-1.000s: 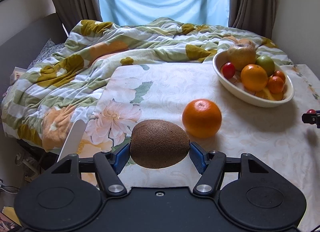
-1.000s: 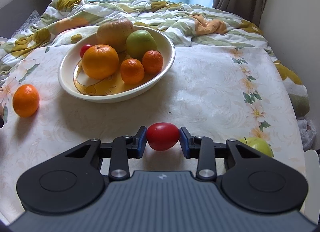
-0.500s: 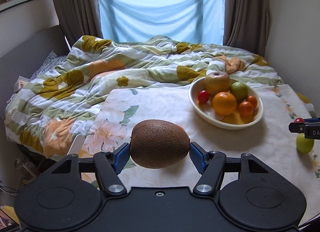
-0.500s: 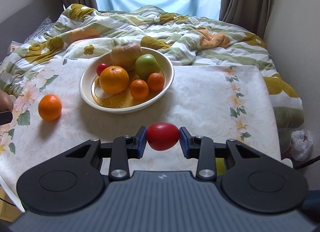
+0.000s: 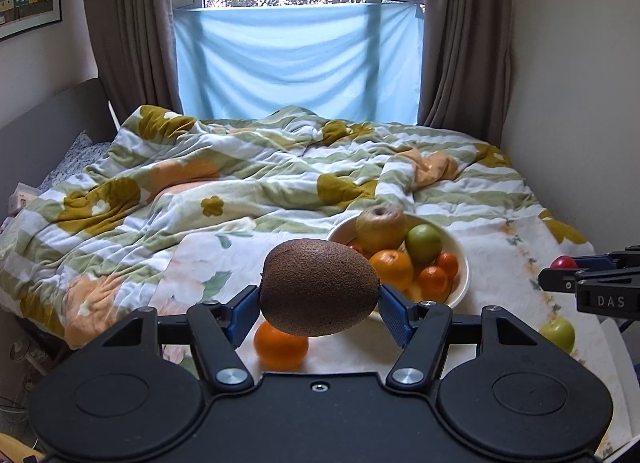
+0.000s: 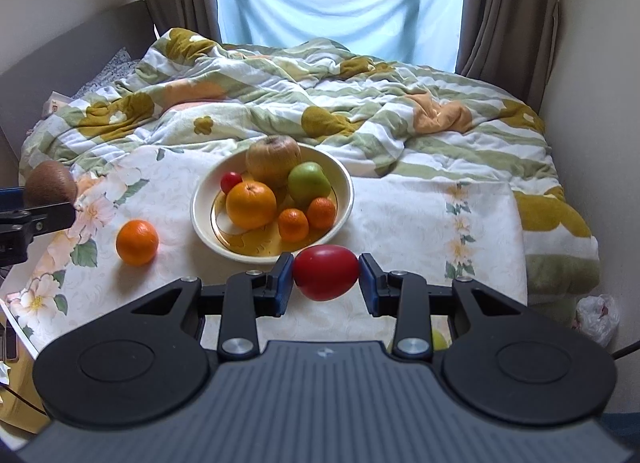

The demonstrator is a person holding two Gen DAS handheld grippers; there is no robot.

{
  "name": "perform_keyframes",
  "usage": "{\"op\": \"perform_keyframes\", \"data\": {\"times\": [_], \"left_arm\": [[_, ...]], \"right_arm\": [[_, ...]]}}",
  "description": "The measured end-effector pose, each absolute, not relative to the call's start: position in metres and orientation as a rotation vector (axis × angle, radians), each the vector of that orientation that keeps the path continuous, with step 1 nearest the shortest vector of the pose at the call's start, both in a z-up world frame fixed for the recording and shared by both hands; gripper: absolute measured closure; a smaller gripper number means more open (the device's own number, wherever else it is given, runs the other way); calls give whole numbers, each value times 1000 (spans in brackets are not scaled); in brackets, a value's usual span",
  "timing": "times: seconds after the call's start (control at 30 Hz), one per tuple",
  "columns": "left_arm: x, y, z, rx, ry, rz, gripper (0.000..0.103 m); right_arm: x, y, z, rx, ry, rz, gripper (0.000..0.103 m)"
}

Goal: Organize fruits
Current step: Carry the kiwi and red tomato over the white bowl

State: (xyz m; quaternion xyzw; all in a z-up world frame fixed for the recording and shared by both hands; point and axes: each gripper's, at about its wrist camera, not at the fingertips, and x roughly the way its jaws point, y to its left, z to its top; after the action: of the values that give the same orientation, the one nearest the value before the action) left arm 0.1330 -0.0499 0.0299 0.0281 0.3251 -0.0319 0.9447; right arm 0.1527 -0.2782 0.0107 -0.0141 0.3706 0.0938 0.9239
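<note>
Both grippers have pulled up and back over the last second: the bowl (image 6: 272,199) now sits farther off in each wrist view, and the window shows above the bed. The left gripper (image 5: 319,305) is clamped on the kiwi (image 5: 319,287), its 2 blue pads pressed against the fruit's narrow ends. The right gripper (image 6: 325,277) pinches the red tomato (image 6: 326,272) the same way, end to end, above the near edge of the table (image 6: 420,223).

The bowl stands near the far edge of the table, against the blanket (image 6: 320,103), and holds 6 fruits already. 1 loose orange (image 6: 137,242) lies on the cloth towards the left edge, and 1 green apple (image 5: 557,334) lies near the right edge, almost under the right gripper.

By my judgement the kiwi is light and fairly firm, and its fuzzy skin gives the pads good friction, so the end-to-end hold should carry it. The tomato looks smooth and glossy, thus more slippery, and probably soft enough to bruise; a gentle squeeze across its widest part suits it. The orange is heavier, round and likely to roll; it wants a grip straight across its middle. Fruit should be released low into the free front part of the bowl, not dropped on the pile.
</note>
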Motion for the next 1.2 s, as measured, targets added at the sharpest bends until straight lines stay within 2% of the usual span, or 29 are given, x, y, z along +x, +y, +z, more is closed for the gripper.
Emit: {"op": "perform_keyframes", "data": {"times": [0.33, 0.83, 1.2], "left_arm": [[191, -60, 17, 95, 683, -140, 34], [282, -62, -39, 162, 804, -242, 34], [305, -62, -66, 169, 895, -266, 33]], "right_arm": [[179, -271, 23, -4, 741, 168, 53], [245, -258, -5, 53, 814, 90, 53], [269, -258, -29, 86, 877, 46, 53]]}}
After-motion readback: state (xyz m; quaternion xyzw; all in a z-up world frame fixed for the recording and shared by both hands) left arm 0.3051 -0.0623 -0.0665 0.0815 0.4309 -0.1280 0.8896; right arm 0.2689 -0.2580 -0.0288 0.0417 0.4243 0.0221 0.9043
